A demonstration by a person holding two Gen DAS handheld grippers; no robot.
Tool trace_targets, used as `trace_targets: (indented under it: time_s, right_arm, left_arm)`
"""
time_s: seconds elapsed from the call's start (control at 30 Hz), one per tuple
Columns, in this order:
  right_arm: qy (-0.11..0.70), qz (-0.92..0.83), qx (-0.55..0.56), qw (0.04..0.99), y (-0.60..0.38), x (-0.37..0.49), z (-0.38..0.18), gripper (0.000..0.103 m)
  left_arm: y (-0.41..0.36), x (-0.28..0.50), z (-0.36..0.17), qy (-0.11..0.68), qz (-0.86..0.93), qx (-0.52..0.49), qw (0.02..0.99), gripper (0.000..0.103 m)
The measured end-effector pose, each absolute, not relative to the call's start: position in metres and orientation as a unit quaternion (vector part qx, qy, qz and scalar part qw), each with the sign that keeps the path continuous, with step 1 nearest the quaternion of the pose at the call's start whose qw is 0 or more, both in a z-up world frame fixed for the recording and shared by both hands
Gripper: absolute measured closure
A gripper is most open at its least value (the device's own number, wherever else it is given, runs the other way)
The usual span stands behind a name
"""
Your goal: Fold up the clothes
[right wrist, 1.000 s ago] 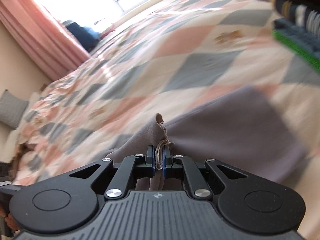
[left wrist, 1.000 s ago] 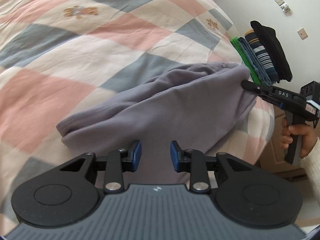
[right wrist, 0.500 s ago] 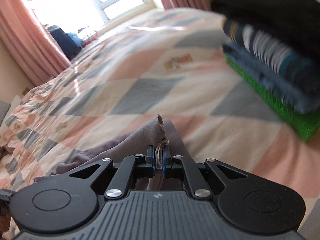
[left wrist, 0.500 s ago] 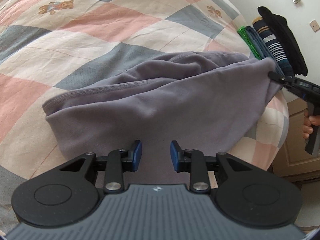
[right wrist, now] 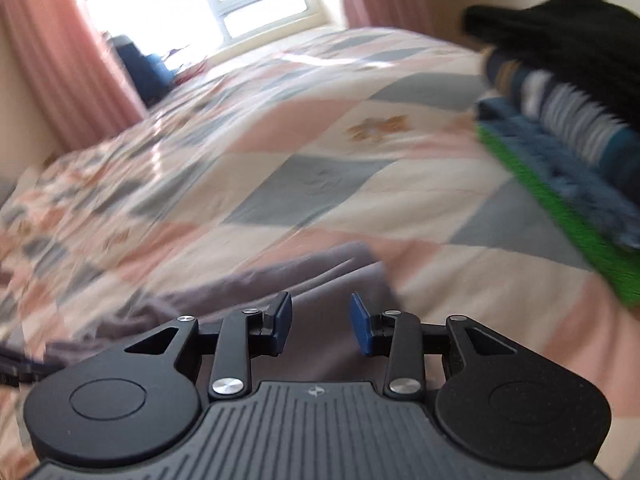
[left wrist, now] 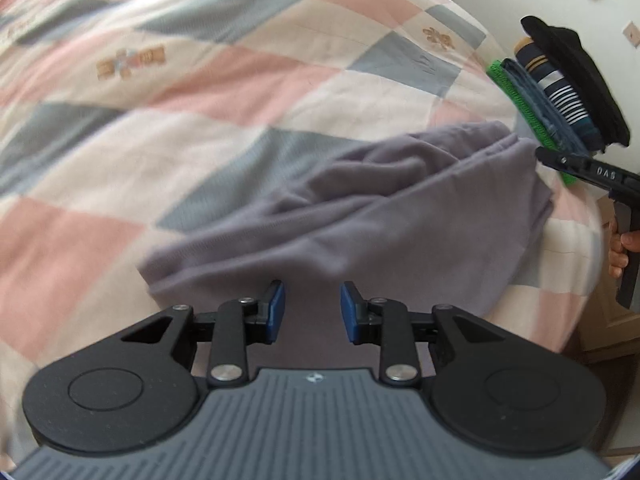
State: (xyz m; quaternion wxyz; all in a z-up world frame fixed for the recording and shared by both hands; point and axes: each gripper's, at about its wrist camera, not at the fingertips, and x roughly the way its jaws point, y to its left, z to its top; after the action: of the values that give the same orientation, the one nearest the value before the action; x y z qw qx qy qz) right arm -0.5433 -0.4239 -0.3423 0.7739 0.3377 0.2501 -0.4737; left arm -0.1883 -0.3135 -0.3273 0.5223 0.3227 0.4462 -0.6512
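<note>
The grey fleece garment [left wrist: 360, 216] is laid on the checked quilt [left wrist: 240, 80] in a doubled-over layer, its far edge just beside the stack of folded clothes [left wrist: 560, 96]. Half a second ago a corner of it, drawstring included, was pinched between the right gripper's [right wrist: 320, 326] pads; now those pads are spread apart with nothing between them, and the cloth is seen lying slack beneath them. The release means that a fold has been laid down and that the garment is resting on the bed under its own weight. The left gripper [left wrist: 308, 310] is held wide open over the near edge of the garment, as it was a second ago, with nothing gripped. The near end is seen bunched and uneven, so the fold is judged unfinished.
</note>
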Motion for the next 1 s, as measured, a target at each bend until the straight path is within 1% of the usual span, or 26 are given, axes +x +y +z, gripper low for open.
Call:
trace_targets:
  time_s: [0.03,0.07,0.1,0.13,0.17,0.2,0.23,0.4,0.47,0.5,0.57,0.63,0.7,0.73,0.77,0.8,0.9,1.0]
  right_arm:
    - [0.259,-0.478,0.333,0.77,-0.431,-0.539,-0.353,0.07]
    - [0.266,-0.484,0.328,0.766,-0.437,-0.536,-0.364,0.074]
    - [0.267,-0.494,0.322,0.762,-0.444,-0.537,-0.372,0.079]
    - [0.266,-0.508,0.317,0.755,-0.449,-0.538,-0.377,0.08]
    - [0.265,-0.52,0.316,0.748,-0.454,-0.541,-0.38,0.08]
    - [0.26,-0.529,0.324,0.74,-0.458,-0.545,-0.379,0.074]
    - [0.254,-0.538,0.328,0.733,-0.458,-0.548,-0.374,0.07]
    - [0.243,-0.555,0.299,0.737,-0.415,-0.55,-0.332,0.071]
    - [0.24,-0.538,0.308,0.747,-0.391,-0.543,-0.327,0.071]
    - [0.246,-0.53,0.309,0.751,-0.381,-0.538,-0.33,0.071]
    - [0.278,-0.526,0.298,0.747,-0.369,-0.527,-0.345,0.071]
    - [0.306,-0.548,0.291,0.722,-0.372,-0.527,-0.367,0.071]
    - [0.309,-0.568,0.3,0.701,-0.377,-0.534,-0.377,0.083]
    - [0.299,-0.576,0.308,0.696,-0.376,-0.536,-0.371,0.083]
    - [0.289,-0.587,0.307,0.691,-0.369,-0.532,-0.363,0.08]
    - [0.28,-0.598,0.306,0.686,-0.363,-0.529,-0.354,0.076]
    - [0.241,-0.619,0.322,0.674,-0.335,-0.513,-0.332,0.072]
    - [0.223,-0.607,0.357,0.674,-0.299,-0.469,-0.335,0.07]
  left_arm:
    - [-0.316,-0.187,-0.33,0.439,-0.651,0.327,0.526,0.079]
    - [-0.32,-0.184,-0.336,0.434,-0.652,0.329,0.529,0.082]
    - [-0.322,-0.181,-0.343,0.432,-0.652,0.33,0.529,0.083]
    - [-0.325,-0.178,-0.349,0.431,-0.651,0.333,0.529,0.088]
    - [-0.326,-0.174,-0.351,0.43,-0.649,0.335,0.531,0.094]
    - [-0.325,-0.171,-0.346,0.427,-0.648,0.332,0.537,0.095]
    - [-0.323,-0.167,-0.341,0.423,-0.647,0.329,0.542,0.095]
    - [-0.314,-0.148,-0.314,0.405,-0.642,0.314,0.57,0.092]
    - [-0.31,-0.146,-0.307,0.398,-0.65,0.32,0.562,0.092]
    - [-0.307,-0.15,-0.307,0.39,-0.659,0.332,0.552,0.092]
    - [-0.304,-0.158,-0.316,0.373,-0.667,0.363,0.533,0.088]
    - [-0.303,-0.162,-0.331,0.36,-0.667,0.39,0.524,0.087]
    - [-0.308,-0.156,-0.339,0.371,-0.663,0.391,0.519,0.087]
    - [-0.31,-0.152,-0.335,0.377,-0.666,0.383,0.518,0.087]
    - [-0.312,-0.149,-0.329,0.375,-0.67,0.377,0.518,0.087]
    - [-0.313,-0.148,-0.322,0.369,-0.674,0.377,0.517,0.087]
    - [-0.315,-0.146,-0.31,0.358,-0.692,0.376,0.501,0.088]
    - [-0.314,-0.143,-0.32,0.357,-0.704,0.393,0.472,0.087]
